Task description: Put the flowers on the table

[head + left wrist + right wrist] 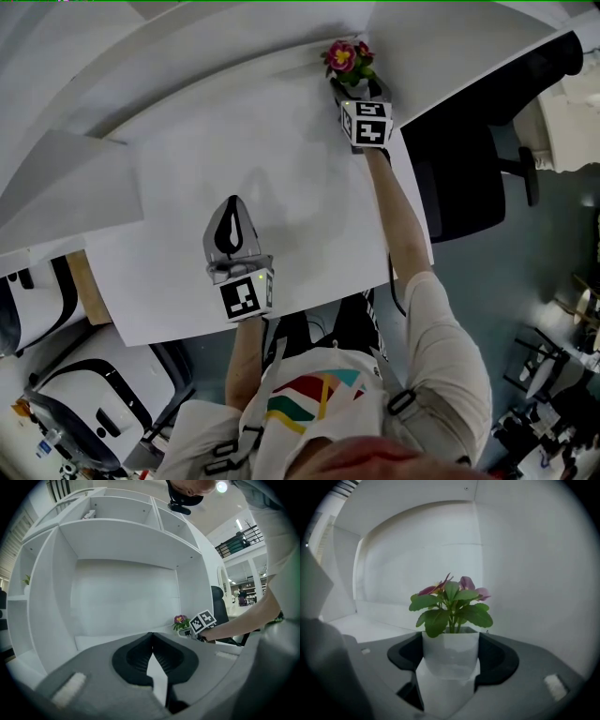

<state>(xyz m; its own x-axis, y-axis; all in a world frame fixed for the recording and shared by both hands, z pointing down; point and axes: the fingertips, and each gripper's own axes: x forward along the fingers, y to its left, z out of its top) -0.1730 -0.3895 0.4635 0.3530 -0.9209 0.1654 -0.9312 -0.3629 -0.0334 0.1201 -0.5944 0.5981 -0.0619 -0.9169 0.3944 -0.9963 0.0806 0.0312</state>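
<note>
Right gripper (451, 663) is clamped wide on the single white pot of flowers (449, 609), held at the table's (281, 159) far edge near its right corner; left gripper (151, 641) is closed, empty.

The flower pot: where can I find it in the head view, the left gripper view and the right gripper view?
Head view: the flower pot is at the top, right of centre, near the table's far edge.
Left gripper view: the flower pot is small, right of centre.
Right gripper view: the flower pot is large, in the centre, between the jaws.
Shared landmark: the white table.
</note>
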